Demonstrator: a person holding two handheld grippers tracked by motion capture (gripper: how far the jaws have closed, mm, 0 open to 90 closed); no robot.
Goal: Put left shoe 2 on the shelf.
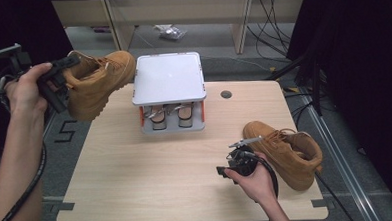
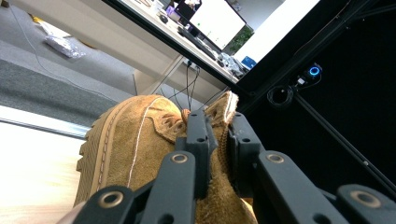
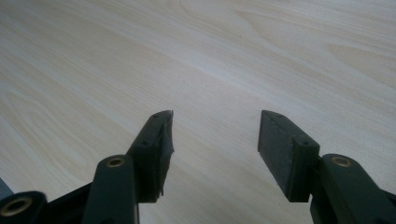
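In the upper left of the high view, the left claw [image 1: 61, 76] is clamped on the back rim of a tan boot [image 1: 95, 82] and holds it up in the air, off the wooden counter [image 1: 161, 167]. Pinching the rim likely keeps the heavy boot from slipping. The right claw [image 3: 215, 140] rests at the lower right with its jaws apart, holding nothing, next to a second boot [image 1: 286, 151]. Under the white rack [image 1: 168, 79], two small shapes are too hidden to name.
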